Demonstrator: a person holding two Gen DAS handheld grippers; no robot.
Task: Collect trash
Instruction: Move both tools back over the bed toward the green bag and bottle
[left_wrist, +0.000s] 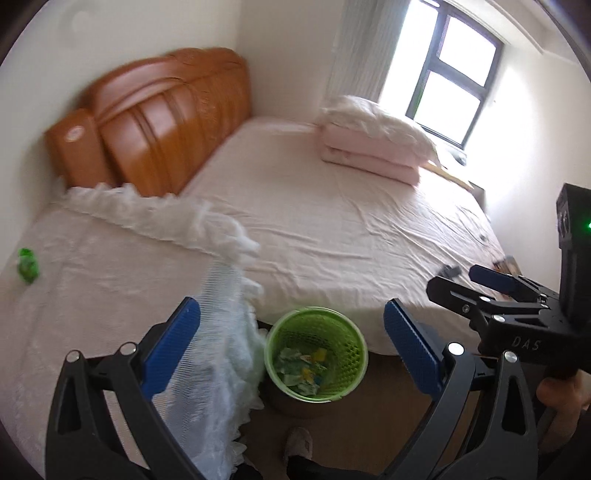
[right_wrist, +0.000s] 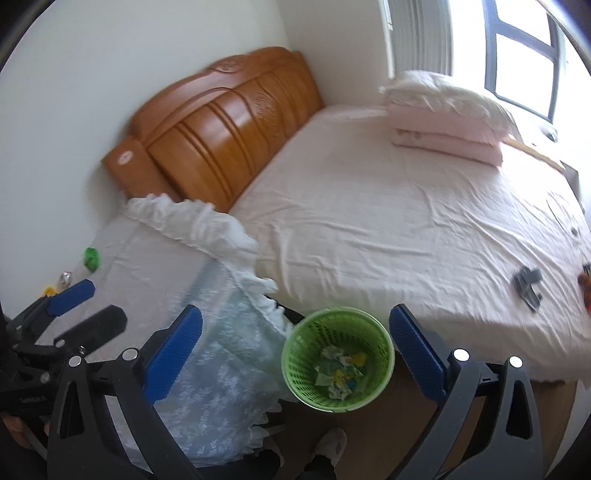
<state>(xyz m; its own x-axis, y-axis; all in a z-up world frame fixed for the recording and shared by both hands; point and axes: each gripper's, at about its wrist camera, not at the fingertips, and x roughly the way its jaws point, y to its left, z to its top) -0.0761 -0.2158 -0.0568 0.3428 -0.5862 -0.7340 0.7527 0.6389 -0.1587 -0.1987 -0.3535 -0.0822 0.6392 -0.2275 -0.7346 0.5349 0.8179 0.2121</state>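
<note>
A green mesh wastebasket (left_wrist: 271, 350) (right_wrist: 287, 356) stands on the floor between the bed and a lace-covered side table, with crumpled wrappers and paper in it. My left gripper (left_wrist: 291, 347) hovers above it, open and empty; it also shows in the right wrist view (right_wrist: 88, 308). My right gripper (right_wrist: 295, 350) is likewise open and empty over the basket, and its fingers appear at the right of the left wrist view (left_wrist: 476, 286). A green piece of trash (left_wrist: 27, 264) (right_wrist: 91, 258) lies on the side table. A small silver item (right_wrist: 65, 278) and a yellow scrap (right_wrist: 48, 291) lie near it.
The pink-sheeted bed (left_wrist: 332, 221) (right_wrist: 406, 221) has a wooden headboard (left_wrist: 166, 122), folded quilts (left_wrist: 373, 144) and a grey object (right_wrist: 528, 284) near its right edge. The lace cloth (left_wrist: 110, 288) hangs down beside the basket. A person's slippered foot (left_wrist: 298, 443) stands below the basket.
</note>
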